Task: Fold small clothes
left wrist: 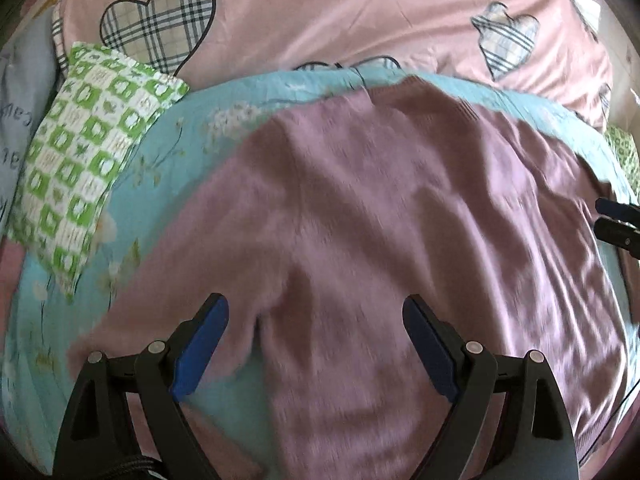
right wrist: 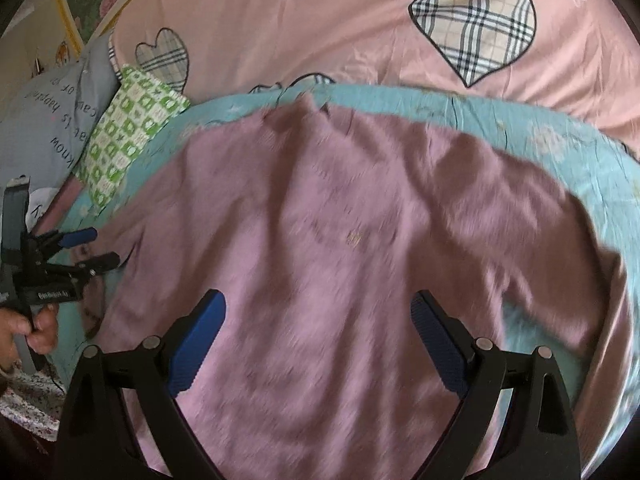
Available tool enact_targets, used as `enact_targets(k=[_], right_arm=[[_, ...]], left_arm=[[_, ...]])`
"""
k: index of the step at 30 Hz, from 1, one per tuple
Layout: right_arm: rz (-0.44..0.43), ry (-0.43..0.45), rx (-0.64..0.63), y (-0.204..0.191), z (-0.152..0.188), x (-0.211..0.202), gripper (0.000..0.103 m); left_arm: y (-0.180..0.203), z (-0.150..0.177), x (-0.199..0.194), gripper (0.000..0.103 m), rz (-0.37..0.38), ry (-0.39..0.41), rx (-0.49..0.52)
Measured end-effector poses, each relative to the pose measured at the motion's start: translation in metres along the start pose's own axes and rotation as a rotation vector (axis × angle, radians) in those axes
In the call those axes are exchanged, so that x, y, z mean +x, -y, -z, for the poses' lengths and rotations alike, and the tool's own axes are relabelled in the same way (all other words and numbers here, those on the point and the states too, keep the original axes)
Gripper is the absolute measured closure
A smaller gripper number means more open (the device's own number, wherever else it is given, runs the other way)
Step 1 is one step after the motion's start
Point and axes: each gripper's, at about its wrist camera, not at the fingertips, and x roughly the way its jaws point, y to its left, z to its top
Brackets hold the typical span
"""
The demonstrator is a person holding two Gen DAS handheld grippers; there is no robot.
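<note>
A mauve knit sweater lies spread flat, front up, on a turquoise floral cloth, neck away from me. It also fills the left wrist view, with its left sleeve angled down to the lower left. My left gripper is open and empty, hovering above the left sleeve and armpit; it also shows at the left edge of the right wrist view. My right gripper is open and empty above the sweater's lower body; its fingertips show at the right edge of the left wrist view.
A green and white checked pillow lies left of the sweater. A pink duvet with plaid hearts covers the bed beyond. A grey pillow with writing sits at the far left. A person's hand holds the left gripper.
</note>
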Motion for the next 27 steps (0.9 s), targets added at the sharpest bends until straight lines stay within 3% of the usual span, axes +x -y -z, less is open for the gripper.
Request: enact_targets(k=[3,14,20,24,25,26,27], right_arm=[[-0.009,-0.006,0.005,0.020,-0.025,0.014,0.010],[-0.026,-0.016,0.054,0.101,-0.112,0.076,0.033],[-0.034,-0.040,-0.020,0.117,-0.146,0.105,0.034],[-0.059,-0.108,-0.098,0.116,-0.150,0.126,0.038],[-0.058,-0.127,-0.130,0.115,-0.148,0.132,0.049],[-0.049,-0.137,-0.153,0.114,-0.147,0.135,0.056],[-0.038,-0.141,-0.171,0.113,-0.146,0.138,0.072]], left_arm=[[-0.013,-0.028,0.017,0.014,0.043,-0.002,-0.031],[-0.053,-0.130,0.097,0.014,0.106,-0.032,-0.023],[-0.059,-0.160,0.141,0.014,0.181,-0.104,-0.007],[-0.051,-0.163,0.164,0.017,0.200,-0.153,0.044],[-0.048,-0.162,0.168,0.022,0.192,-0.151,0.063],[-0.045,-0.161,0.169,0.040,0.186,-0.139,0.083],[-0.042,-0.159,0.168,0.056,0.203,-0.126,0.098]])
